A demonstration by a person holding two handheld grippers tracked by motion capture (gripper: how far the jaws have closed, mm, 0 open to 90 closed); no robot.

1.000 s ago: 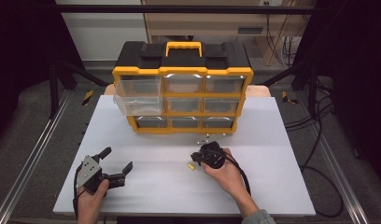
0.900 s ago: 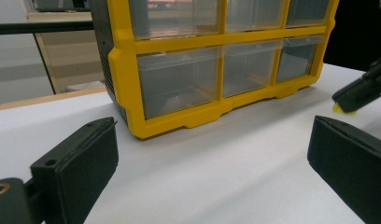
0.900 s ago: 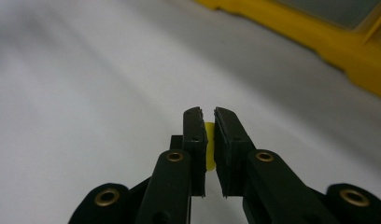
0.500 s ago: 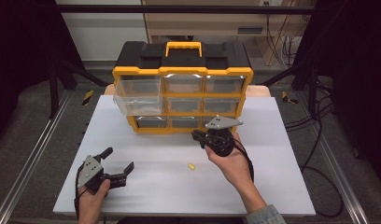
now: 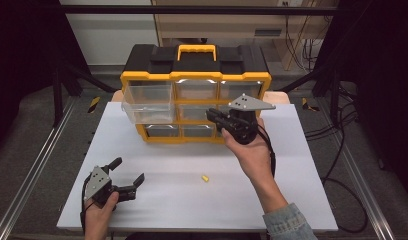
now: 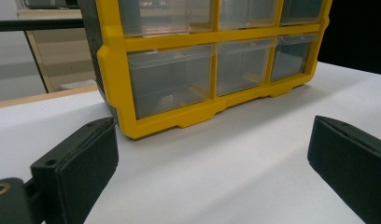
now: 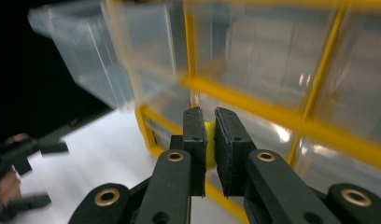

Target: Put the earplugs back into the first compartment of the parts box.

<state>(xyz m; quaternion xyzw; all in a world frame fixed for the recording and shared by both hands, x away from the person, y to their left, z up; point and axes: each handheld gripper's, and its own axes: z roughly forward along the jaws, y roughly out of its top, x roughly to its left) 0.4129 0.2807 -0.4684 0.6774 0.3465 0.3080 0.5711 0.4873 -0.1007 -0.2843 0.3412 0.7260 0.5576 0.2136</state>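
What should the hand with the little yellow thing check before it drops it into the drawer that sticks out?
1. Yellow piece pinched firmly in the right gripper: ok, both jaws press on it.
2. Drawer pulled out of the yellow cabinet with its top open: ok, the top left one sticks out.
3. Right gripper over that drawer: not ok, it is held in front of the middle drawers, to the right of it.
4. Left gripper out of the way: ok, it sits open near the table's front left edge.
5. Other yellow piece safe: ok, it lies on the table apart from both hands.
6. Room inside the drawer: cannot tell.
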